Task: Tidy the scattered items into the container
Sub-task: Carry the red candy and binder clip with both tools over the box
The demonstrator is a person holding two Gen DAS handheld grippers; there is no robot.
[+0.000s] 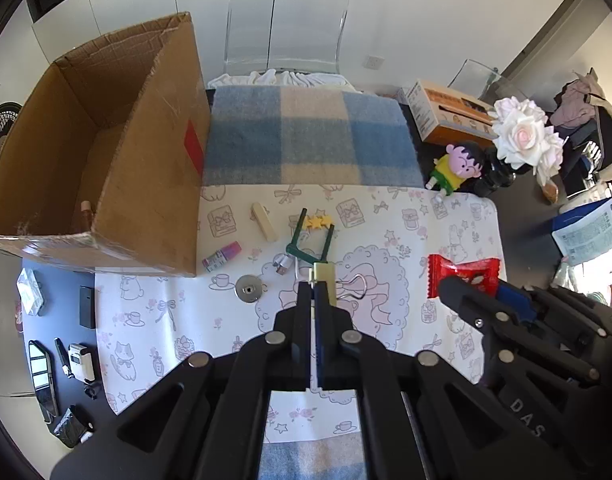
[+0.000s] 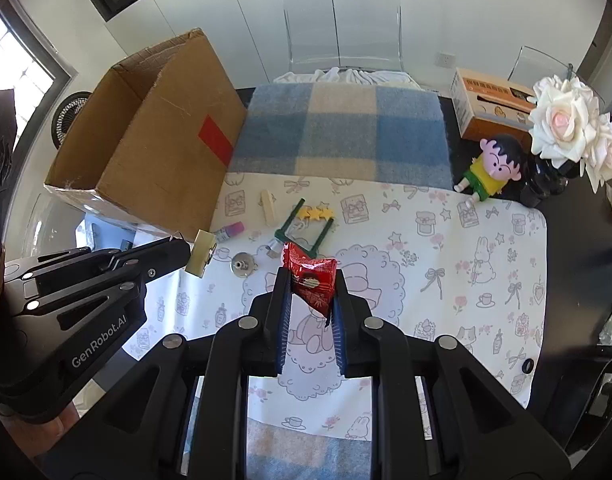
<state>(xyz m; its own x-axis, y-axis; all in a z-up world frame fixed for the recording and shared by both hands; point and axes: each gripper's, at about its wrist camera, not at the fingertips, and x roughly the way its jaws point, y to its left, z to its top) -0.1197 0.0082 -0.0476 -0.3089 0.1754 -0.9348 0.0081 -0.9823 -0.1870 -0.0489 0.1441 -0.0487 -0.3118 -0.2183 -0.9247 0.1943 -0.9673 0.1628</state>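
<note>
L gripper [image 1: 314,294] is pinching a pale yellow binder clip w/ wire handles [image 1: 325,282], jaws fully closed on its edge; R gripper [image 2: 309,280] is clamping a crinkly red snack packet [image 2: 312,278]. Both are hanging above the printed white mat [image 2: 446,248]. Further back, the open brown cardboard box [image 2: 157,152] is sitting at the mat's left. Risk: the clip's thin grip is slipping, or the slick packet is sliding out, before reaching the box.

A blue and cream checked blanket [image 2: 342,132] lies flat. A yellow-shirted cartoon boy doll [image 2: 492,170] sits beside white roses [image 2: 566,128].
</note>
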